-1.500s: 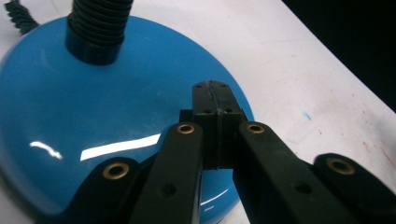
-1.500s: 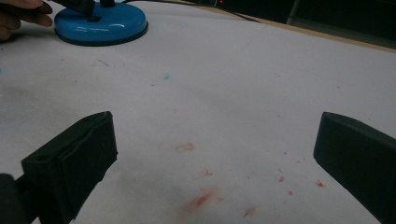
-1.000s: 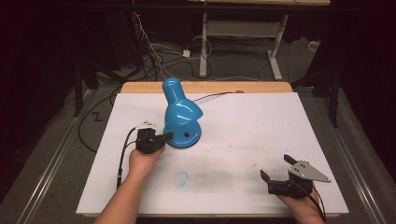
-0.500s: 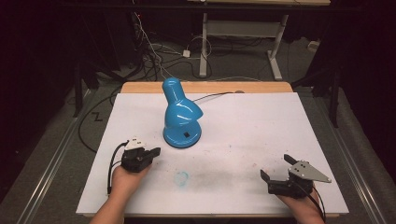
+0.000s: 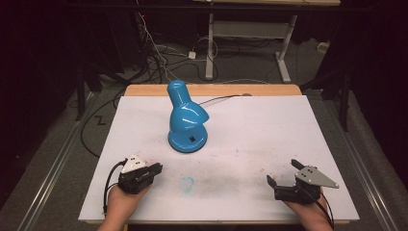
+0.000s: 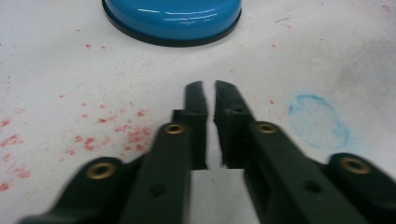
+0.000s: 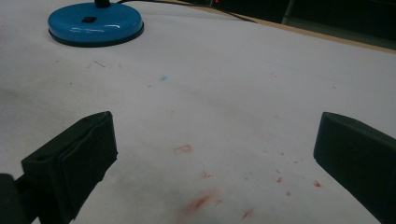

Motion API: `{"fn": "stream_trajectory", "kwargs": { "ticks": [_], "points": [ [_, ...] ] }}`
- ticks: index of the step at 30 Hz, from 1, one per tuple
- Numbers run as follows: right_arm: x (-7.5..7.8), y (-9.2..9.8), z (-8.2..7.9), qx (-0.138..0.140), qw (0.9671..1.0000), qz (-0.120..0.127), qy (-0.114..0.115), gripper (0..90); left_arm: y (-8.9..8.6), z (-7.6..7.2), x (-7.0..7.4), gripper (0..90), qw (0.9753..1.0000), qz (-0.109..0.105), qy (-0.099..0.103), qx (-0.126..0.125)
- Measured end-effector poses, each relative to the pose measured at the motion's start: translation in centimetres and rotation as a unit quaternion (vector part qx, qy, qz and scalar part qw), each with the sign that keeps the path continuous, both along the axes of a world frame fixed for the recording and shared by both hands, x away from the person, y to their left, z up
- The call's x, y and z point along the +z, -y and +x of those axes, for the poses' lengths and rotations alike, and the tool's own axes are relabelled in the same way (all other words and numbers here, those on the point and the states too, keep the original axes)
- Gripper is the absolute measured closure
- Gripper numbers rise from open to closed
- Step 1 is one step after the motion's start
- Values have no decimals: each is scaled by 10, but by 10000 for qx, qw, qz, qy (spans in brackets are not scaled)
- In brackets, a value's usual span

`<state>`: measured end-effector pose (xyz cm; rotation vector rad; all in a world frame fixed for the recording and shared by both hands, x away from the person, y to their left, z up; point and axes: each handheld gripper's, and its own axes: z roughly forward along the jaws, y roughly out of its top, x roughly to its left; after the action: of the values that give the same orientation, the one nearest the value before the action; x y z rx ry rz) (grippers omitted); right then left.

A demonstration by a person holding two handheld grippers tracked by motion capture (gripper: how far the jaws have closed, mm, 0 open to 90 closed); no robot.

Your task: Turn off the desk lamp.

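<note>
From the high view the glossy blue desk lamp (image 5: 186,120) stands whole at the middle-rear of the white, paint-flecked tabletop (image 5: 269,130), its round base flat and its tapered shade tilted up and back. The left gripper view adds the base's black rim, with the left hand-held gripper (image 6: 208,91) nearly pressed together, holding nothing, near the base. The right hand-held gripper (image 7: 215,140) is spread wide, well apart from the lamp.
</note>
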<state>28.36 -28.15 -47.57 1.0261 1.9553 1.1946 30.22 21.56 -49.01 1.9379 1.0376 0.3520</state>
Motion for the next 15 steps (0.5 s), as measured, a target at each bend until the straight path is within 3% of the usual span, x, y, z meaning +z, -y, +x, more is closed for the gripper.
{"fn": "stream_trajectory", "kwargs": {
  "ticks": [1,4,9,15],
  "points": [
    [0,0,0,3,10000,-8,-1,4,-1,0,0,666,10000,-38,-3,-20],
    [-1,-1,0,-8,10000,-19,-25,4,-2,0,0,494,9998,176,57,43],
    [-3,-1,1,-34,10000,-22,-56,4,-6,3,0,302,9999,95,-78,64],
    [-2,1,-1,-37,10000,7,-58,4,-1,5,1,62,9994,315,-136,-8]
  ]
}}
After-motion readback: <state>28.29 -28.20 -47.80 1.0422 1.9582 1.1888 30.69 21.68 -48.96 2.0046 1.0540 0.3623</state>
